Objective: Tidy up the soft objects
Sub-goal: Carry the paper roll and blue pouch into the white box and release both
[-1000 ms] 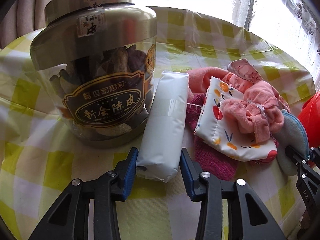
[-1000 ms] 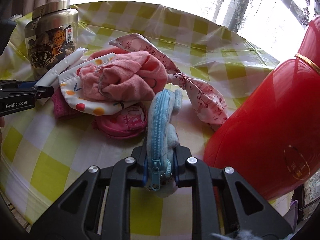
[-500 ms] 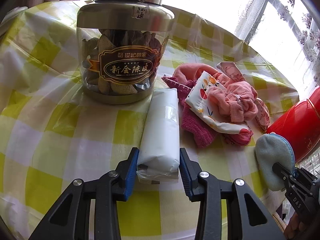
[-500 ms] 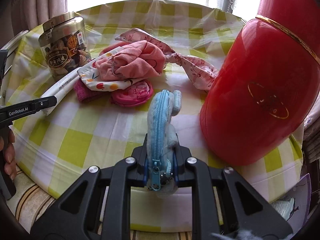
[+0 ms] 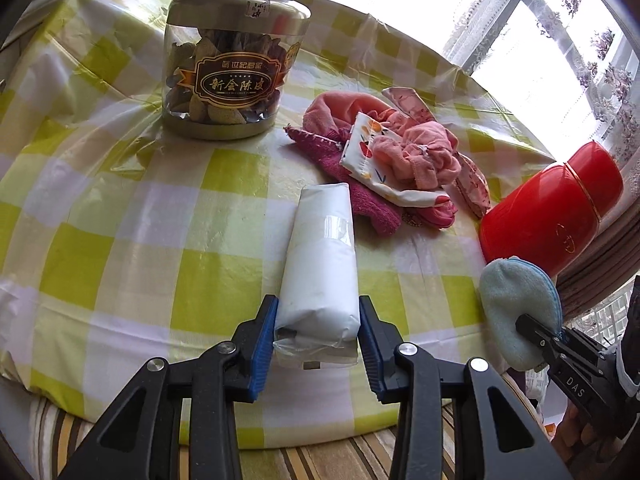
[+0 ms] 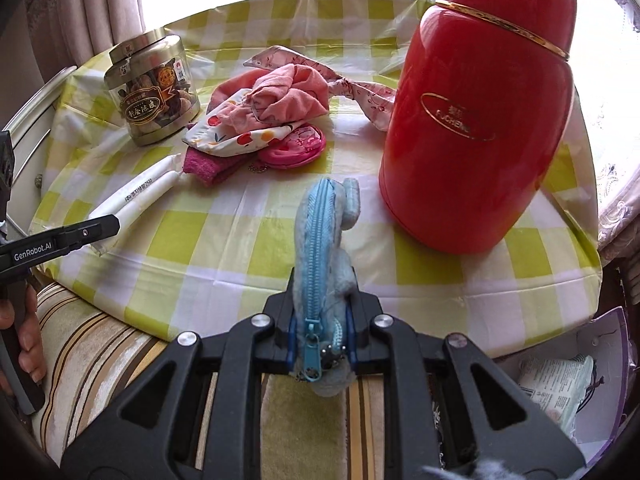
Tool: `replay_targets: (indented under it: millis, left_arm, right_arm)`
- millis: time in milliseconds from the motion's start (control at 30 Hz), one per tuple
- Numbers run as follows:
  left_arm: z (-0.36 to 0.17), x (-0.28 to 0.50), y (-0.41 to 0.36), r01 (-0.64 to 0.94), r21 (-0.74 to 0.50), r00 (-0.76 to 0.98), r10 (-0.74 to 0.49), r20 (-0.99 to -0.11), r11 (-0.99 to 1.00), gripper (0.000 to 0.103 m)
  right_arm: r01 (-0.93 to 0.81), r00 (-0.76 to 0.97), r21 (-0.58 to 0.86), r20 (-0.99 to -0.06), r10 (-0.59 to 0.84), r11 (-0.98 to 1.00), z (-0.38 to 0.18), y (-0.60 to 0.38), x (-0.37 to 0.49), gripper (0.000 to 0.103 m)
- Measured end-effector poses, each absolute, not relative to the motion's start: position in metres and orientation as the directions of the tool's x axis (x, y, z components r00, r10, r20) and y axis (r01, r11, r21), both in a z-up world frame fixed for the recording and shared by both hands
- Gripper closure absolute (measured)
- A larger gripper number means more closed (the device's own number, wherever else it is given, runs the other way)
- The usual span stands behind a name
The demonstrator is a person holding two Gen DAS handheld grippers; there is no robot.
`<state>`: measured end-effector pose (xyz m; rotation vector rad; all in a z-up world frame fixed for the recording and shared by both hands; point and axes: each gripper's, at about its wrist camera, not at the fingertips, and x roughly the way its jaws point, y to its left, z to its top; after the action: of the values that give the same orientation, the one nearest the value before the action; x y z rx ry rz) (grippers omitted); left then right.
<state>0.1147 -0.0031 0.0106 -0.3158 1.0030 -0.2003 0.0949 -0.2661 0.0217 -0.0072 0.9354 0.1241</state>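
My left gripper (image 5: 318, 334) is shut on a white soft pack (image 5: 320, 268), held above the near edge of the checked table (image 5: 120, 216). The same pack (image 6: 136, 200) and the left gripper's finger show at the left of the right wrist view. My right gripper (image 6: 320, 332) is shut on a fluffy light-blue zip pouch (image 6: 324, 248), zipper up; this pouch (image 5: 516, 308) also appears at the right of the left wrist view. A heap of soft things lies mid-table: pink cloths (image 5: 416, 148), a fruit-print pouch (image 6: 236, 132), a magenta towel (image 6: 208, 164), a pink round purse (image 6: 296, 146).
A jar of dried peel (image 5: 232, 68) stands at the back left. A tall red flask (image 6: 476, 120) stands on the right of the table. A striped seat cushion (image 6: 100, 356) lies below the table's edge, and an open box with packets (image 6: 560, 372) is at the lower right.
Both grippers have pulled back from the heap toward the table's near edge, carrying the white pack and the blue pouch. The jar and the heap now look farther away.
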Motion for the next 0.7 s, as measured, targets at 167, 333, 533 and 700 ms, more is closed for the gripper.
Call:
replay_targets:
  millis: [167,333,533,700]
  left_arm:
    - [0.020,0.096,-0.015,0.049,-0.364,0.535,-0.333,-0.777,0.930,0.064]
    - [0.036,0.080,-0.033,0.102,-0.356,0.562,-0.350,-0.750,0.929,0.064]
    - [0.049,0.068,-0.060,0.182,-0.338,0.567,-0.379,-0.731,0.923,0.064]
    - [0.055,0.062,-0.085,0.240,-0.336,0.553,-0.413,-0.724,0.911,0.064]
  right_arm:
    - [-0.096,0.596,0.056,-0.796,0.103,0.994,0.026,-0.274,0.080,0.082]
    - [-0.082,0.612,0.064,-0.785,0.101,0.995,0.034,-0.285,0.066,0.082]
    - [-0.051,0.631,0.065,-0.772,0.083,0.997,0.045,-0.307,0.044,0.082]
    - [0.001,0.647,0.062,-0.761,0.046,0.998,0.053,-0.335,0.027,0.082]
